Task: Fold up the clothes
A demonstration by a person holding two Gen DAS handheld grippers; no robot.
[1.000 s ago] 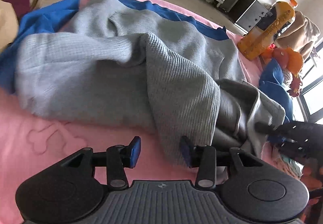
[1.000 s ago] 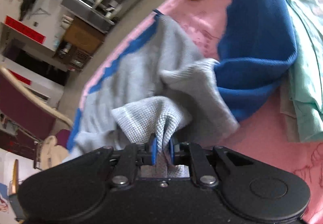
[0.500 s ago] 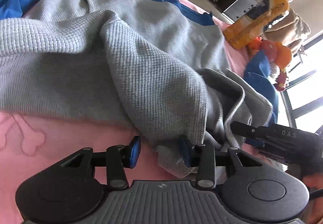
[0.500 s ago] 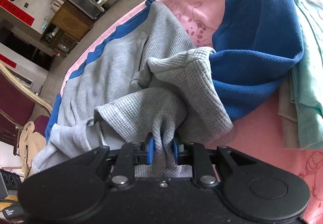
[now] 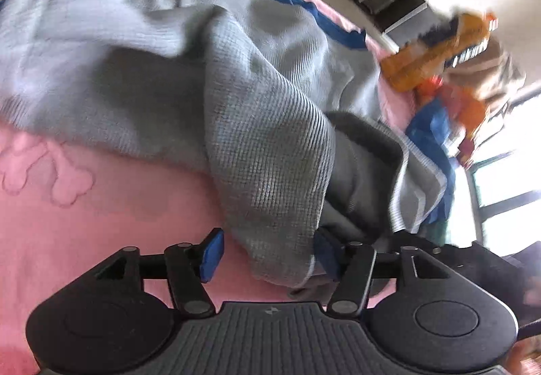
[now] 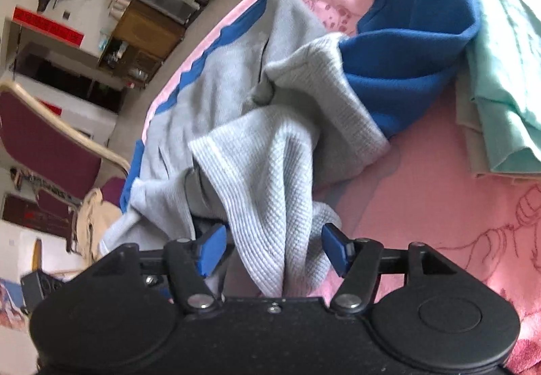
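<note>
Both tongs are spread wide, gripping nothing. Left tongs (image 5: 267,255) have a hanging fold of the grey sweater (image 5: 169,77) draped between the pads, cloth brushing the right-hand pad. Right tongs (image 6: 274,250) also stand apart, with a bunched ridge of the sweater (image 6: 270,172) lying loose between them.

Risk: the ridge looks propped, not flat — with nothing pinching it, it could slump sideways and leave a crooked fold. Either tongs pulling away could snag the waffle knit on a pad and drag the cloth out of line. Left view is blurred, so how far the cloth touches there is hard to tell.

Sweater sits on the pink bed (image 5: 101,223), rumpled, one part doubled over the body, blue trim along the far edge. It overlaps a blue garment (image 6: 422,37) — folds could catch both.
</note>
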